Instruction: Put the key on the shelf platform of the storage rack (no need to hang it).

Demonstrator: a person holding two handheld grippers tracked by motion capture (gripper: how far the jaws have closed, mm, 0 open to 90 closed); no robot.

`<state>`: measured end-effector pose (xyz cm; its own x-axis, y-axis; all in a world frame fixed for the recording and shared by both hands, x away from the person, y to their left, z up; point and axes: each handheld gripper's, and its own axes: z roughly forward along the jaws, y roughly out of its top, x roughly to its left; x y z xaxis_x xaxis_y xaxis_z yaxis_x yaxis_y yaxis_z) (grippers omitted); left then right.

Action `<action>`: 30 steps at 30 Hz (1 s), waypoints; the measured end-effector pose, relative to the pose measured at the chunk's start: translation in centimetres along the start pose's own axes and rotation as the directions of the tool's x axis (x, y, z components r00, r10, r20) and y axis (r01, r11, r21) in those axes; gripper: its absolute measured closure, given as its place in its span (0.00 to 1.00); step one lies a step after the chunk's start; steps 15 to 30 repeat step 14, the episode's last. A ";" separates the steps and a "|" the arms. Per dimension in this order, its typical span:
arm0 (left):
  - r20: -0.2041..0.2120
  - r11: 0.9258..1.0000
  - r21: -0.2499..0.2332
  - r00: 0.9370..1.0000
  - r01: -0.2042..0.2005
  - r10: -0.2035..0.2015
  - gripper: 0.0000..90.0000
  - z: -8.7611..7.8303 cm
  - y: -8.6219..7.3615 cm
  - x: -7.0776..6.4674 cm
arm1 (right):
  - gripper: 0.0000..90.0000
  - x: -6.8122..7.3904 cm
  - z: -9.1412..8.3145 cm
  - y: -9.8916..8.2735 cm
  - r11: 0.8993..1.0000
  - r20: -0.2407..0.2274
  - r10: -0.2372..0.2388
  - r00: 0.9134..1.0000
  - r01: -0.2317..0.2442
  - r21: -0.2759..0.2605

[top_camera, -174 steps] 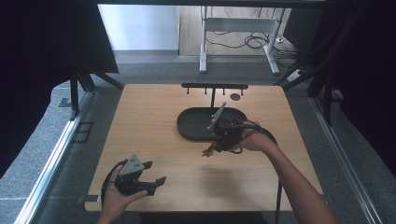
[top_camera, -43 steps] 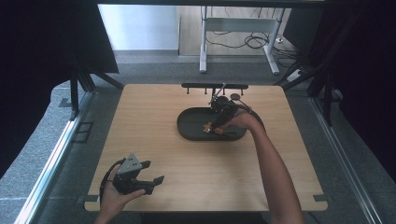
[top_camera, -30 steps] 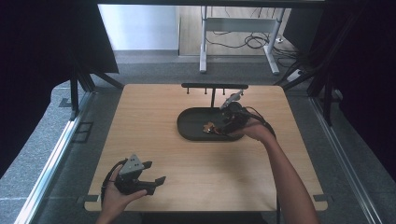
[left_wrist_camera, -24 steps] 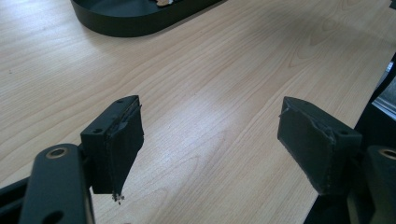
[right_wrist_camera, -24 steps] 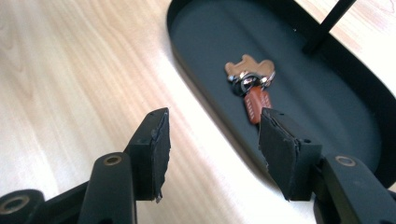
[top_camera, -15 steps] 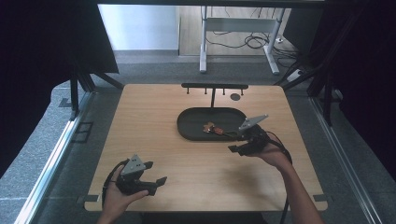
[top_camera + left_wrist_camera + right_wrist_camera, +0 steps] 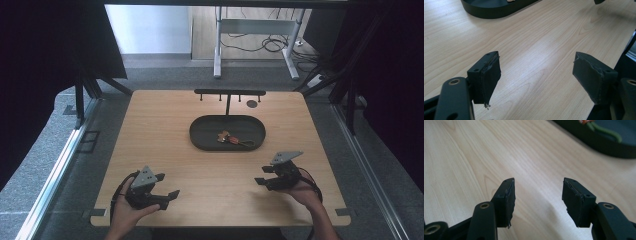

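Your right gripper [image 7: 262,182] sits low over the bench [image 7: 165,125], its jaws apart with nothing between them. The small key ring [image 7: 231,138] lies in the black tray [image 7: 200,140] — ahead of that gripper and a bit to its left, well apart. Your left gripper [image 7: 170,197] is wide open too — nothing in it.

Two black hand-held claws: the left claw [image 7: 170,195] and right claw [image 7: 260,181] each carry a grey three-cornered plate on top and trail a black cable. Worn, frayed pads [image 7: 489,76] line the jaws; round screws stud the arms. Forearms bare, no sleeves.
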<state>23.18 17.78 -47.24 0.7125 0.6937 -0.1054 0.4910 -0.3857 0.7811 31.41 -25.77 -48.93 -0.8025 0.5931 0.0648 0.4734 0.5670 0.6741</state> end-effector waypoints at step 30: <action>-0.002 1.000 -0.002 1.000 -0.007 0.007 0.25 -0.1 0.1 -0.1 | 0.43 0.4 1.0 -1.6 0.999 0.017 0.029 0.999 -0.029 -0.028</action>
